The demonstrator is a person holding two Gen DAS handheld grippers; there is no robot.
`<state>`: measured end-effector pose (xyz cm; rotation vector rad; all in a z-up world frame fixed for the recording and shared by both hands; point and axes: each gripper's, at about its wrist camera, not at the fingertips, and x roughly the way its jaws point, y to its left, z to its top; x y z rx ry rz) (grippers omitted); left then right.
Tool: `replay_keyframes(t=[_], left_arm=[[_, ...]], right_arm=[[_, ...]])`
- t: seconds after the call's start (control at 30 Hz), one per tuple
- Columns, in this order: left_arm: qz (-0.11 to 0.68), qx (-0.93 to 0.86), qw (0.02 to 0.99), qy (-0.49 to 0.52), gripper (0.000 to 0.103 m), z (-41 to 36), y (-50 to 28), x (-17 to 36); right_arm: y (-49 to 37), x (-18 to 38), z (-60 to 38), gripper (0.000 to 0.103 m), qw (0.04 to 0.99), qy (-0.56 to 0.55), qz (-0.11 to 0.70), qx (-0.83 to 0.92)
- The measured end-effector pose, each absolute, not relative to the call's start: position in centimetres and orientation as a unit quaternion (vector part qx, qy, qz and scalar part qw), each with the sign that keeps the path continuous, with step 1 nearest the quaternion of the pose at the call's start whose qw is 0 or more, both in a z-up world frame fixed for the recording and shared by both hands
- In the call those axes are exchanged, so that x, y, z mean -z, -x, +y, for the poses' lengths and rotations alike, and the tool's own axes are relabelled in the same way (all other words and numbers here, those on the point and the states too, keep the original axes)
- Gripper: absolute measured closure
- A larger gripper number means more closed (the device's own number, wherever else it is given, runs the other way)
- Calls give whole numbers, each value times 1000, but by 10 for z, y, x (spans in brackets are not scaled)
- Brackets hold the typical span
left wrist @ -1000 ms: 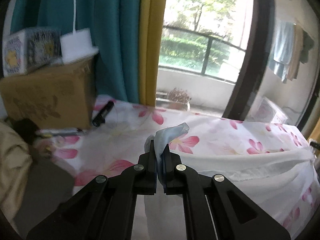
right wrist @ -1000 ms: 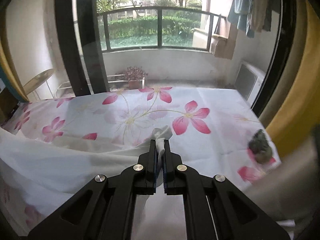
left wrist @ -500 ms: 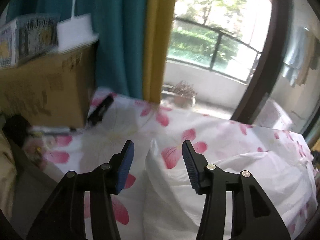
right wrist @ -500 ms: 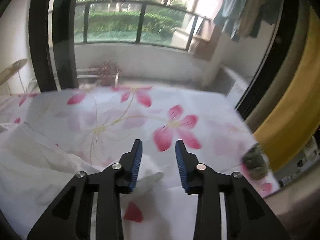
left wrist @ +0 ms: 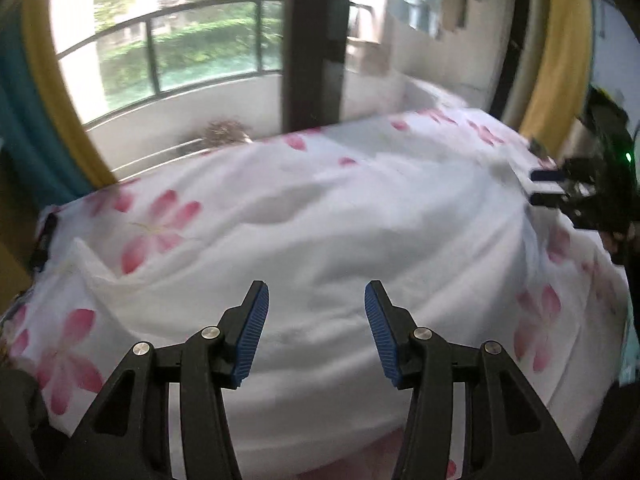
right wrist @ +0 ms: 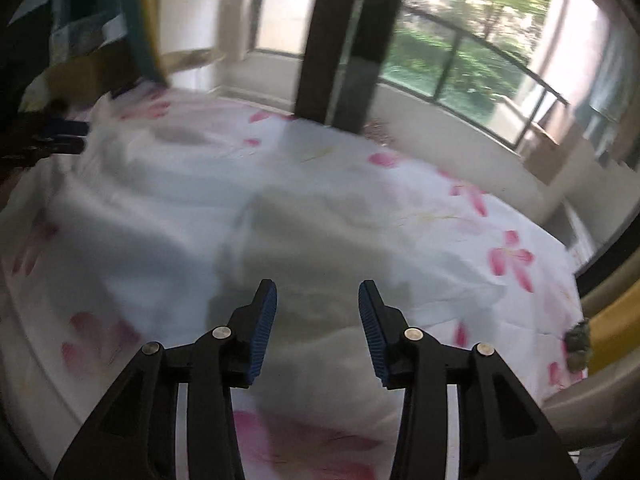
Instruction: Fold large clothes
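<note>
Blue ribbed pads (left wrist: 250, 332) line the left gripper (left wrist: 316, 330), whose jaws stand wide and empty above the white garment (left wrist: 352, 232). The right gripper (right wrist: 317, 326) is opening, nothing between its jaws. The garment lies rumpled across the pink-flowered bedsheet (right wrist: 508, 256) by the balcony railing (left wrist: 160, 20).

Daylight enters through the far window (left wrist: 168, 52), overexposed to glare at its upper left. Motion blur smears the white cloth (left wrist: 340, 232) and the curtains (left wrist: 60, 92); near parts stay sharp. Fisheye distortion bends the railing (right wrist: 492, 52), and dark vignetting rings each view.
</note>
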<state>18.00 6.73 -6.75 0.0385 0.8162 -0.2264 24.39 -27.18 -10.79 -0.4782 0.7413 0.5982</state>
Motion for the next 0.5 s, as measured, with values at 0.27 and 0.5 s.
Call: replay_keyframes(t=[0.27,0.5], left_arm=[[433,137,889,-61,51,52,-184,81],[435,130,888,-76,51,50,-196,80]], right_arm=[[-242,115,-250,63,846,271,342,-307],[-256,100,-242,102,846,256,334,-327]])
